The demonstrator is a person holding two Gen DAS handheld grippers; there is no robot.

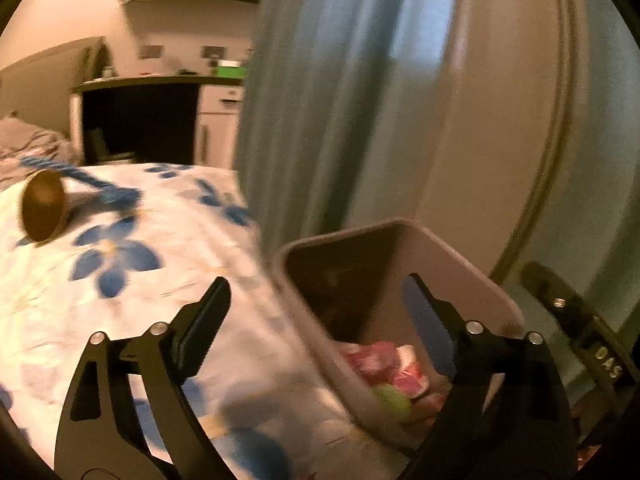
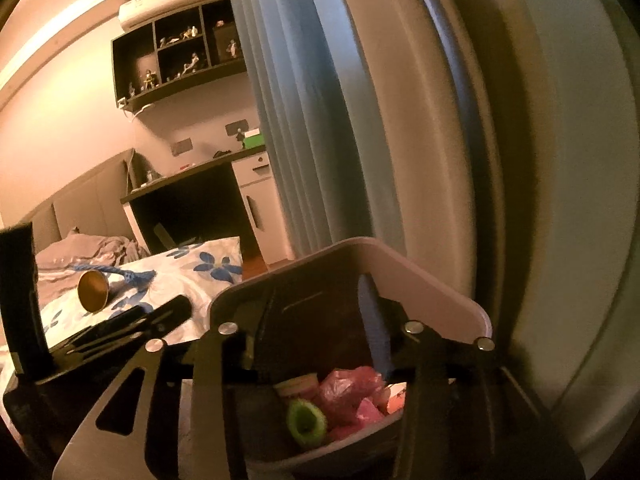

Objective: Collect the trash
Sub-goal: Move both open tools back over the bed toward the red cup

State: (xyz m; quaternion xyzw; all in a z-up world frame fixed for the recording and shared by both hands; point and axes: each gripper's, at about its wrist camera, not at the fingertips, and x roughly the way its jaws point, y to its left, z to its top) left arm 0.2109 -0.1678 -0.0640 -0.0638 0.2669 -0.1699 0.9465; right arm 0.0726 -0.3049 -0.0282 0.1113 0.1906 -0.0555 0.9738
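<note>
Bed [image 1: 120,280] with blue-flowered white cover; brown paper cup [image 1: 42,206] on its side on the cover, well apart from both claws. Blue curtain [image 1: 320,100] behind; dark desk surface [image 2: 188,172] and wall shelf [image 2: 176,56] of figurines beyond.

Left claw [image 1: 316,320]: jaws wide apart, nothing between the pads, one finger over the bed, the other over the bin [image 1: 460,264].

Right claw [image 2: 316,320]: jaws partly apart, clamped on nothing, both fingers above the bin mouth.

Bin: grey, open-topped, just beside the bed edge. Contents: crumpled pink wrappers [image 2: 352,390], green ring-shaped piece [image 2: 306,420]. Further scraps underneath, too dark to tell.
</note>
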